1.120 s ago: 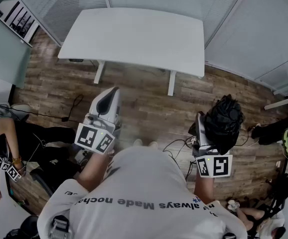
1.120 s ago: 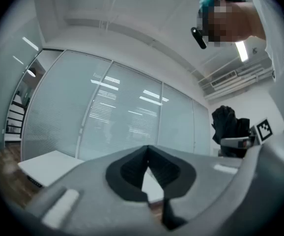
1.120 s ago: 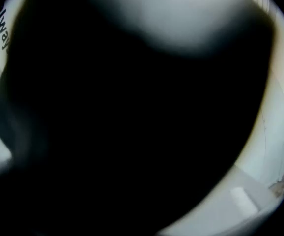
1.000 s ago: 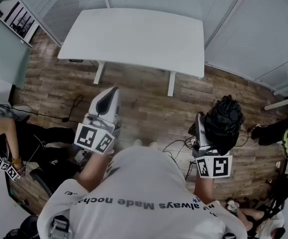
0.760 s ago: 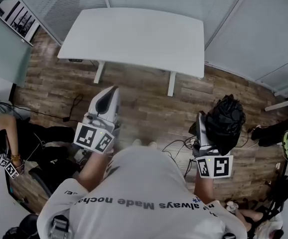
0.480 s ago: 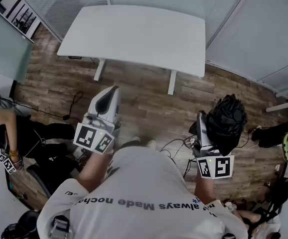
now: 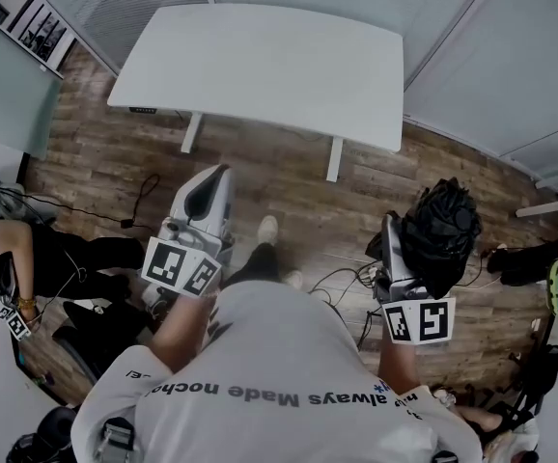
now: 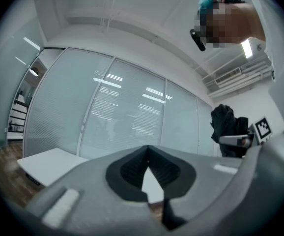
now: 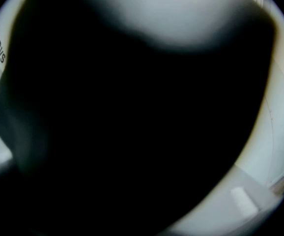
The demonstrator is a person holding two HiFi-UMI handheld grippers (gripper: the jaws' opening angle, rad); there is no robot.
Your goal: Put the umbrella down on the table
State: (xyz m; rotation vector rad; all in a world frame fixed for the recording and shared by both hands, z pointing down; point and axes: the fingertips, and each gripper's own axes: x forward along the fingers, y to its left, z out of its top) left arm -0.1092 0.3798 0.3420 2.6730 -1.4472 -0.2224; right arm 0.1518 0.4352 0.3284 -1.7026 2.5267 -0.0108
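White table (image 7: 260,66) by blind-covered glass walls (image 7: 511,56). Wood-plank floor (image 7: 279,177), black cable (image 7: 147,189) trailing across it. Shelves (image 7: 26,22) in far left corner. Ceiling lights (image 8: 247,48) on, reflected in glazing.

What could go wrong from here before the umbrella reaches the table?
1. Cables lie on the floor near the person's shoe, on the way to the table: a trip hazard.
2. The umbrella blacks out nearly all of the right gripper view, so placing by that camera would likely be blind.
3. The bundle bulges well past the right tongs and might sag or slip.
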